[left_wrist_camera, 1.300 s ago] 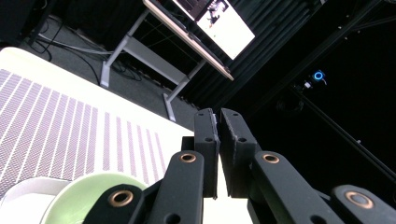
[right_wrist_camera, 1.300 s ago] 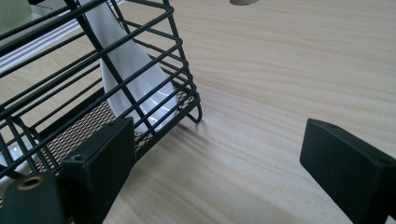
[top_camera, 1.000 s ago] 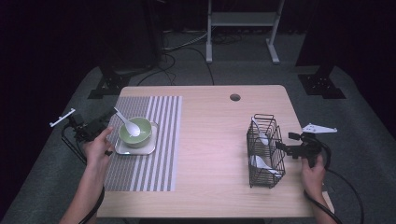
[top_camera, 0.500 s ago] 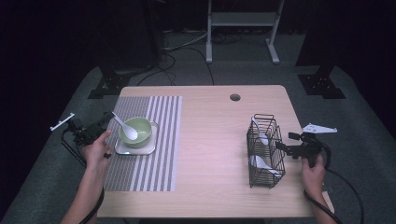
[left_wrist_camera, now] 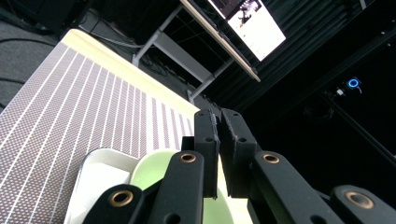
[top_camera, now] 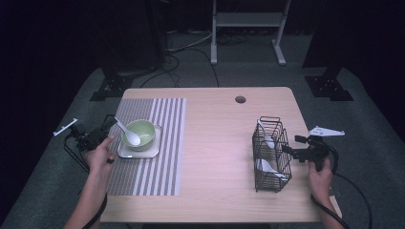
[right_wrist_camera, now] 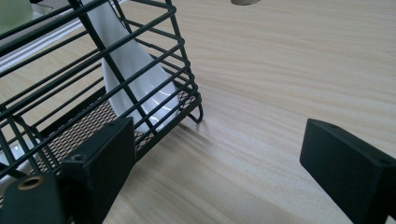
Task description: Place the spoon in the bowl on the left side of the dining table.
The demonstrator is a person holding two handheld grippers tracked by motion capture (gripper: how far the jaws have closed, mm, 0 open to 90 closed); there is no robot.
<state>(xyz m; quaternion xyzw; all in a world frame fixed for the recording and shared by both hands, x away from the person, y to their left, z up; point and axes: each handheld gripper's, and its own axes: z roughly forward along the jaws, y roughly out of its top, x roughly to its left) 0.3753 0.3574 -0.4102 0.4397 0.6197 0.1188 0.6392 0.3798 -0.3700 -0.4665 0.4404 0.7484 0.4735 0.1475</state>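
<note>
There are three white spoons on the table: one spoon (top_camera: 128,134) lies in the single green bowl (top_camera: 142,133), and two more, a far one (top_camera: 265,133) and a near one (top_camera: 268,166), stand in the one black wire basket (top_camera: 273,179). The bowl sits on one white tray (top_camera: 148,153), and under that there is one striped placemat (top_camera: 157,162). Two grippers are there (one in each hand), the left gripper (top_camera: 106,127) and the right gripper (top_camera: 287,149).
</note>
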